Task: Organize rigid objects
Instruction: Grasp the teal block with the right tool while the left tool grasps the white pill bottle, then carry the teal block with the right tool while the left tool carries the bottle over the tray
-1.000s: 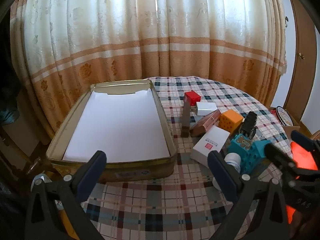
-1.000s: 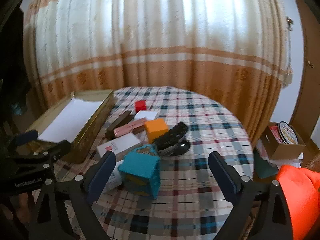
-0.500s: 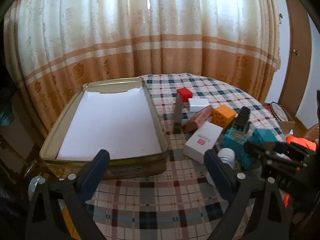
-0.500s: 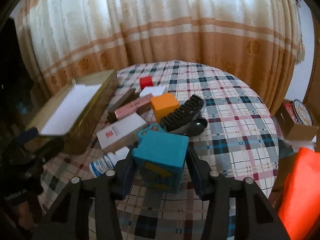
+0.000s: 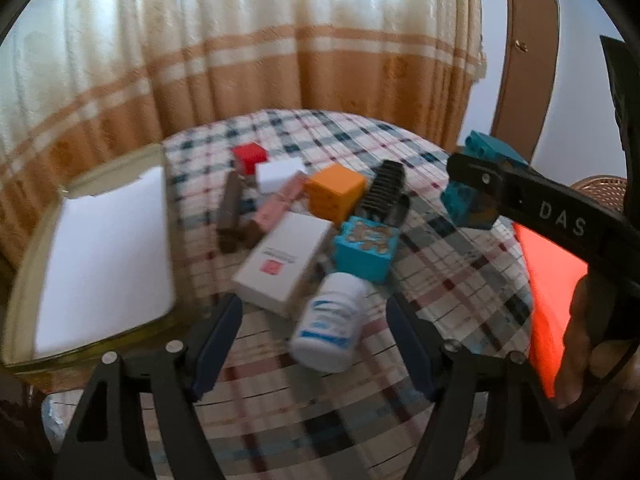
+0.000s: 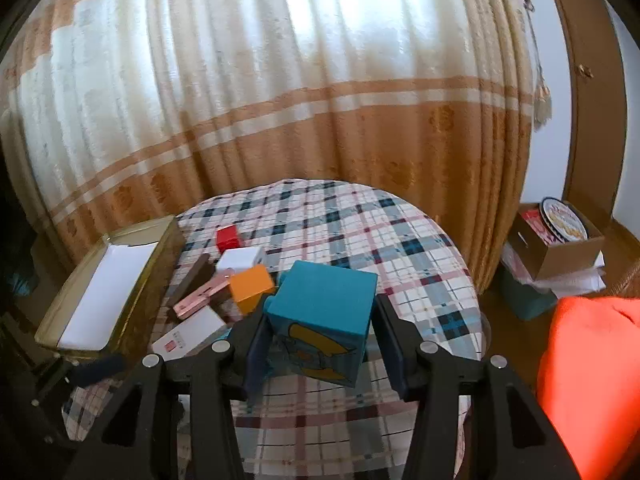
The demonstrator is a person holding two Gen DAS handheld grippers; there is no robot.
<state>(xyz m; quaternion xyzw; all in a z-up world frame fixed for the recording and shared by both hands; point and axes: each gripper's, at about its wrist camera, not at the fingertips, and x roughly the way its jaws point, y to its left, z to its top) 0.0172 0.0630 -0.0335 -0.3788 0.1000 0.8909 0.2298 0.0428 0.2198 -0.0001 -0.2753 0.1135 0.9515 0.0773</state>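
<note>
My right gripper [image 6: 322, 340] is shut on a teal box [image 6: 324, 312] and holds it above the checked tablecloth. In the left wrist view the same teal box [image 5: 476, 184] hangs at the right between the right gripper's fingers [image 5: 480, 176]. My left gripper [image 5: 314, 338] is low over the table with its jaws closing. A white bottle [image 5: 330, 324] lies between them, and the pads stand clear of it. Behind the bottle lie a flat white box [image 5: 284, 264] and a second teal box [image 5: 364, 248]. A gold tin tray [image 5: 28, 256] lined with white paper sits at the left.
Further back lie an orange cube [image 5: 336, 194], a black brush [image 5: 382, 188], a pink box [image 5: 280, 208], a brown bar [image 5: 230, 212], a small white box [image 5: 278, 174] and a red cube [image 5: 250, 156]. An orange-red cloth [image 6: 588, 380] and a cardboard box [image 6: 556, 240] are off the table's right.
The right gripper shut on the teal box and lifted it off the table. The left gripper swung right from the tray to the white bottle, and its jaws narrowed.
</note>
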